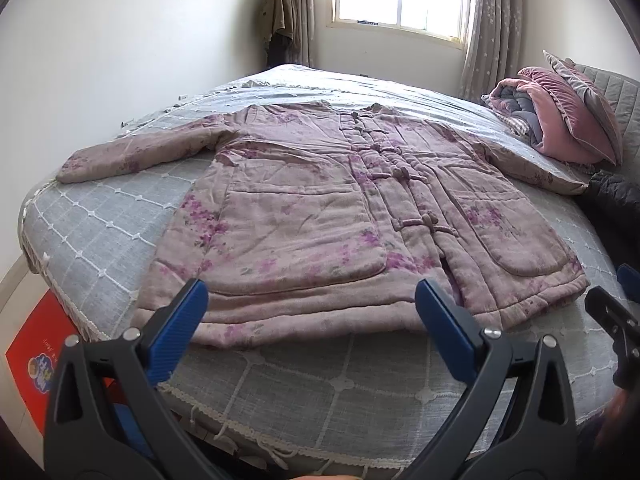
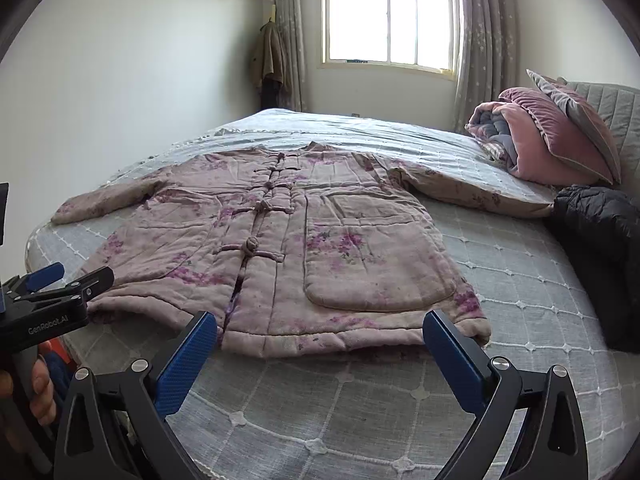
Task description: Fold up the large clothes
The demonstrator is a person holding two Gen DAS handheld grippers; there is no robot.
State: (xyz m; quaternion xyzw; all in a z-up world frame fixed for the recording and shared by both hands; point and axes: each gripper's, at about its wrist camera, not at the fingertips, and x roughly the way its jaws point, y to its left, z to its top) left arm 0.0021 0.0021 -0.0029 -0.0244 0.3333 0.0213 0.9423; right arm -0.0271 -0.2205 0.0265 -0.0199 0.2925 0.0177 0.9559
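Jacket (image 1: 320, 216) lies flat, buttoned, sleeves spread on the bed (image 1: 100, 236). My left gripper (image 1: 312, 312) and right gripper (image 2: 320, 344) hover wide open, empty, near its hem.

Daylight pours in from the window (image 2: 390, 26) at the far wall, and its panes are blown out to white on both my feeds. The far half of the bed (image 1: 360, 88) catches a pale glare; the near half looks softer and dimmer. Both views bend strongly at the edges, with black corners. Focus is sharp throughout, shadows faint.
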